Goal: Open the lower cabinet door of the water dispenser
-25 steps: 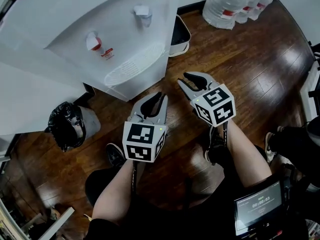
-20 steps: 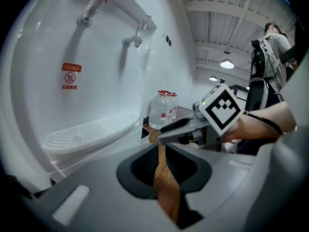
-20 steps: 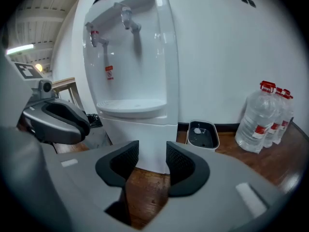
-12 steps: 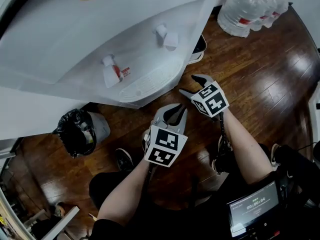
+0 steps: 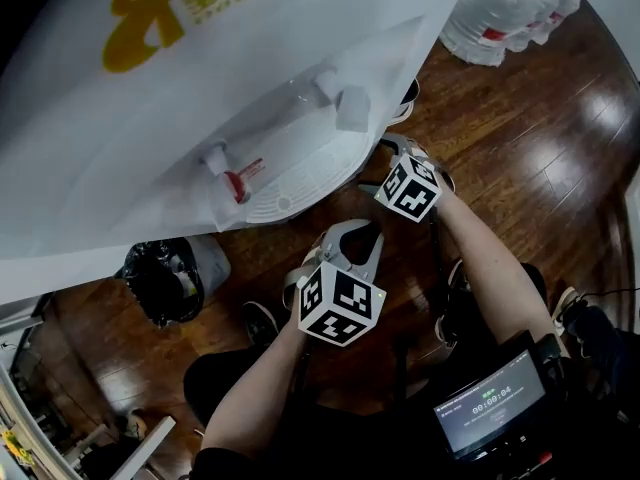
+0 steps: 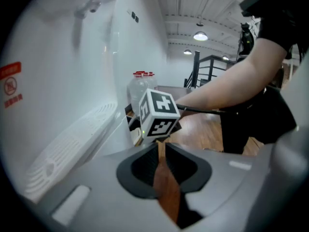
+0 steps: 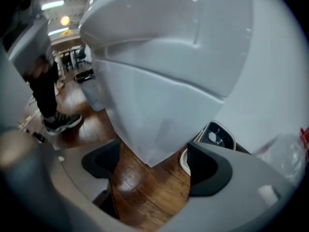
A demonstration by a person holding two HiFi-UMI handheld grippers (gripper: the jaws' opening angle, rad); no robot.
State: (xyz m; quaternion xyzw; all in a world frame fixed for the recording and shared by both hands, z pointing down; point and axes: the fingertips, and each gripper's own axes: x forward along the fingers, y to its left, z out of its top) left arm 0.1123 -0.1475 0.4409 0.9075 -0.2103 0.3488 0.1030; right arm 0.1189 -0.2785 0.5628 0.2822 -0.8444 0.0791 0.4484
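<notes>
Head view looks down on the white water dispenser (image 5: 200,118). Its drip tray (image 5: 300,173) juts out above the right gripper (image 5: 380,163), whose jaws have just been opening and stand wide apart, gripping nothing. Right gripper view frames a corner of the lower cabinet (image 7: 154,115) between them, untouched. The left gripper (image 5: 360,236) hangs nearer the person, jaws closed together and empty. A waste bin (image 5: 170,278) lined with a black bag stands left of the dispenser, its contents unclear. A pack of water bottles (image 5: 500,8) sits at the far right edge of the wooden floor (image 5: 520,138).
</notes>
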